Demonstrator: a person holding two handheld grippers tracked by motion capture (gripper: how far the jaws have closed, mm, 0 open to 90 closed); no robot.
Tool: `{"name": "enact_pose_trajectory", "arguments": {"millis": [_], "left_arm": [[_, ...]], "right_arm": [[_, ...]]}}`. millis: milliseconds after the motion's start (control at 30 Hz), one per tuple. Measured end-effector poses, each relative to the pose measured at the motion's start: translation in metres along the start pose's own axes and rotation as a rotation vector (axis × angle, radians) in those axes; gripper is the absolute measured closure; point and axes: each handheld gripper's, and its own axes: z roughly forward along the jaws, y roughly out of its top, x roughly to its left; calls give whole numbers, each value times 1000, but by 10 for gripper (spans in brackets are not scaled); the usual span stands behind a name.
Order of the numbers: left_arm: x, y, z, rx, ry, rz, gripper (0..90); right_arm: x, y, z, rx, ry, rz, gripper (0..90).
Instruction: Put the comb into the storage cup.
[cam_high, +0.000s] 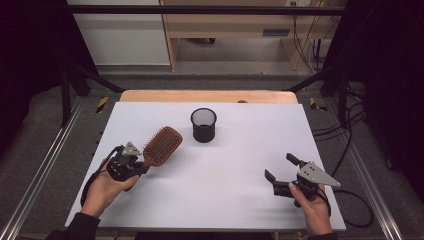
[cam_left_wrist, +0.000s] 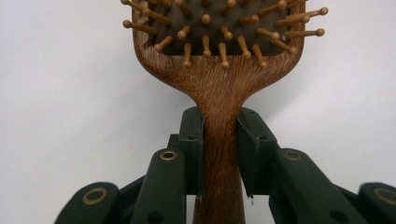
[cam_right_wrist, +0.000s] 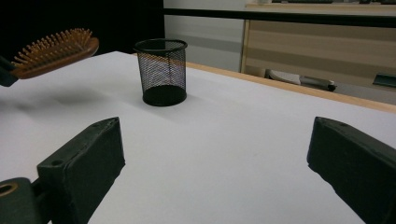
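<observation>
A wooden paddle hairbrush (cam_high: 162, 145) with wooden bristles is held by its handle in my left gripper (cam_high: 136, 164), at the left of the white table (cam_high: 240, 185). Its head points up and to the right, bristles up, lifted off the table in the right gripper view (cam_right_wrist: 53, 51). In the left gripper view both pads (cam_left_wrist: 194, 144) press on the brush's handle (cam_left_wrist: 223, 154). A black mesh cup (cam_high: 203, 124) stands upright at the table's middle back, empty as far as I can see. My right gripper (cam_high: 281, 167) rests at the right front, jaws wide open and empty, pointing toward the mesh cup (cam_right_wrist: 161, 71).
The white table top lies on a wooden board (cam_high: 210, 95) whose edge shows at the back. Metal rails (cam_high: 40, 170) run along both sides, with cables (cam_high: 345, 125) on the floor at the right. A wooden cabinet (cam_high: 240, 25) stands beyond the table.
</observation>
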Motion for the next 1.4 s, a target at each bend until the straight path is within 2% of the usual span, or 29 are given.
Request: {"name": "enact_pose_trajectory", "arguments": {"millis": [167,267,333,433,533,633,700,767,967,1067,1167,1267,1400], "left_arm": [[-15,13,-3,-80,7,28,730],[-24,22,1,-121,-5,38,731],[-30,28,5,-145,-1,56,730],[-37,31,9,-189,1,69,730],[-41,29,13,-220,-1,52,731],[-44,27,17,-232,-2,58,731],[-46,24,18,-255,-16,45,730],[-47,24,19,-257,-26,44,730],[-54,24,20,-272,2,39,730],[-56,23,20,-281,1,26,730],[-57,23,19,-292,-3,30,731],[-57,22,17,-313,-9,30,731],[-57,21,15,-330,-9,26,731]], "right_arm": [[2,-1,1,20,8,0,38],[2,-2,3,60,17,24,38],[2,-2,3,66,23,53,38],[3,-2,4,74,27,63,39],[4,-1,6,88,38,81,46],[7,0,11,117,64,89,50],[11,1,14,120,70,80,49],[15,3,17,111,75,78,45],[29,6,26,101,102,88,40],[35,7,29,93,115,101,39],[42,9,35,87,128,144,41],[47,12,44,111,140,159,49],[54,19,57,116,164,182,51]]}}
